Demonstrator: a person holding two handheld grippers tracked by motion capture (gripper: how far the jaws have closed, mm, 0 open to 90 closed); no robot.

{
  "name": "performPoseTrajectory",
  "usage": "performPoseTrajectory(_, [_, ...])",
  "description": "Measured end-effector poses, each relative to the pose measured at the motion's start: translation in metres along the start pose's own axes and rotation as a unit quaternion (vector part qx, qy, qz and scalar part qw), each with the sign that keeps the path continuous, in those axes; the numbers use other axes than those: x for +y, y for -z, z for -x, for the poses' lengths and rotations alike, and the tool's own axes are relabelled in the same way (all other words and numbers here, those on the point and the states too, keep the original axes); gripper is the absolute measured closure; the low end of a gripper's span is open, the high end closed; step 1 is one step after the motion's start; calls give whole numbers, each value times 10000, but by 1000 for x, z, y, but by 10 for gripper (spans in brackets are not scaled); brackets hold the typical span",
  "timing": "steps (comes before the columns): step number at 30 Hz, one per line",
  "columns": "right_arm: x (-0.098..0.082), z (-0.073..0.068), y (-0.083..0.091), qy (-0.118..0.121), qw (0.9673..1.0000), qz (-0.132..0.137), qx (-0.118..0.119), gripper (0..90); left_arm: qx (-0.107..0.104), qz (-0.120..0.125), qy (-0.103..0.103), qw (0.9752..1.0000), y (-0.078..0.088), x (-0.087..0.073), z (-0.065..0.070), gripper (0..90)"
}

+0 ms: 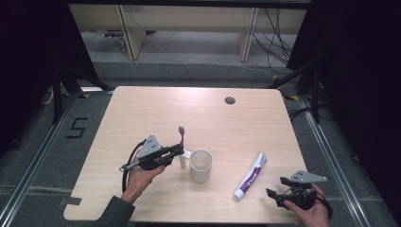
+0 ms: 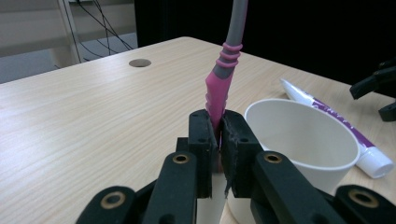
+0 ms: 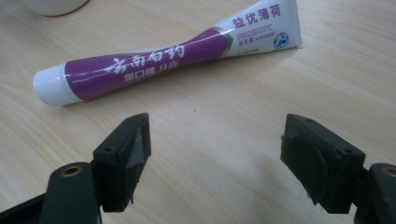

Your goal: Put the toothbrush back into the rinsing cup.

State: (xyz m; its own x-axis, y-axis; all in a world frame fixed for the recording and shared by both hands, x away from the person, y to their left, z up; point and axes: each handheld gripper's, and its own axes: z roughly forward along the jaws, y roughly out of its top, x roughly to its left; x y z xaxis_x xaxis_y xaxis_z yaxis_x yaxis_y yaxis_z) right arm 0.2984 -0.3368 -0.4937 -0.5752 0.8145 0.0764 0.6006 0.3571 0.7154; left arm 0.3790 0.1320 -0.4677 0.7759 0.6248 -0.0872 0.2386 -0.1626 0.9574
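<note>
- Pale wood-grain surface (image 1: 142, 113) stands on grey floor with dark curtains at both sides; a small round hole (image 1: 230, 100) sits near its far edge.
- Left gripper (image 1: 179, 150) is clamped tight on the pink and grey plastic toothbrush (image 1: 181, 137), pinching the pink handle low down, so the brush stands nearly upright with its head at the top.
- White paper cup (image 1: 201, 165) stands open-mouthed just beside that gripper, toward the person's right; in the left gripper view the cup's rim (image 2: 299, 122) lies directly past the closed jaws.
- Judged from this, the next move is a short carry rightward, then lowering the brush into the cup.
- Right gripper (image 1: 275, 186) rests near the surface's front right corner, jaws spread wide and holding nothing.
- White and purple toothpaste tube (image 1: 251, 174) lies flat just ahead of it, long axis running near-to-far, cap end (image 3: 49, 85) toward the person.
</note>
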Motion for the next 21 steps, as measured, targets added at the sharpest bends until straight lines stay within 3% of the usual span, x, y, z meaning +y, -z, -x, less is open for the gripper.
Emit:
performPoseTrajectory(5, [0, 0, 0, 6, 10000, -4, 4, 248, -4, -80, 31, 10000, 1, -1, 0, 812])
performPoseTrajectory(9, [0, 0, -1, -14, 10000, -18, 2, 249, 23, 19, 142, 9999, 1, -1, 1, 756])
performPoseTrajectory(13, [0, 0, 0, -9, 10000, -16, 0, 249, 249, 18, 158, 9996, 6, 1, 5, 555])
performPoseTrajectory(17, [0, 0, 0, 6, 10000, -8, -4, 249, 291, -52, 229, 9993, 11, 4, 7, 437])
performPoseTrajectory(19, [-1, -2, 0, -165, 9998, -22, 54, 248, 335, -43, 266, 9991, 14, 5, 8, 412])
performPoseTrajectory(21, [-1, -2, 0, -162, 9999, -11, 59, 249, 376, -74, 321, 9987, 18, 6, 10, 371])
